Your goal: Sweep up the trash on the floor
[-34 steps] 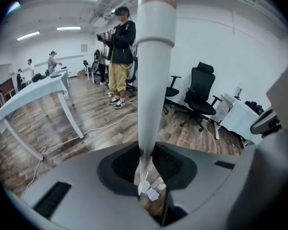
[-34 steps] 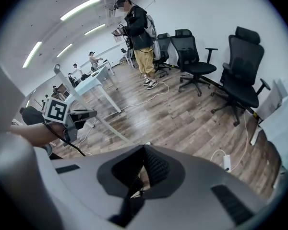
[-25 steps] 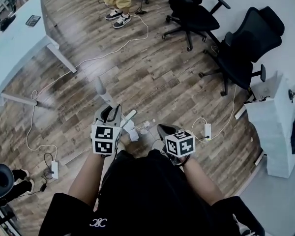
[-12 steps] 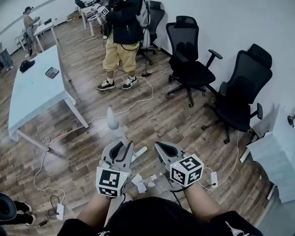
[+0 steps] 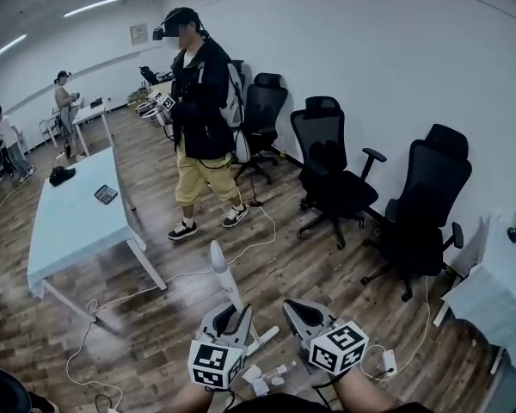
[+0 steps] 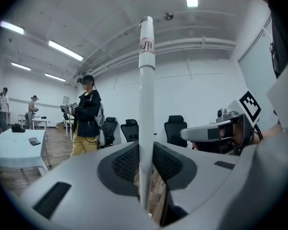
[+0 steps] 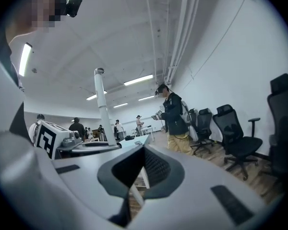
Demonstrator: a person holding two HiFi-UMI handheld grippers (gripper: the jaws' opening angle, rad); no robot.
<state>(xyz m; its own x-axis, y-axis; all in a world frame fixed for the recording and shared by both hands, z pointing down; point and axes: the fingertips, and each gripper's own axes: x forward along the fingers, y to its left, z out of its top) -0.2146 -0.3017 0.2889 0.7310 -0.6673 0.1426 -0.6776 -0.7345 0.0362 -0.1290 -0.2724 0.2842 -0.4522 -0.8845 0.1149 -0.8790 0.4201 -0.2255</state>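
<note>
A white broom handle (image 5: 224, 280) rises upright from my left gripper (image 5: 227, 315), which is shut on it. In the left gripper view the handle (image 6: 145, 95) runs up between the two grey jaws. My right gripper (image 5: 296, 310) sits just to the right at the same height, jaws together with nothing seen held. A second short white rod (image 5: 264, 341) slants between the two grippers, low down. Small white scraps of trash (image 5: 256, 375) lie on the wood floor (image 5: 267, 269) below the grippers. The broom's head is hidden.
A person in a dark jacket and yellow trousers (image 5: 198, 136) stands ahead. Black office chairs (image 5: 331, 175) line the right wall. A pale table (image 5: 69, 218) stands at the left, with a white cable (image 5: 189, 274) trailing over the floor. More people stand far left.
The head view has tilted up from the floor to the room ahead. Both grippers have stayed side by side and slid to the bottom of the picture, the left still on the handle.
</note>
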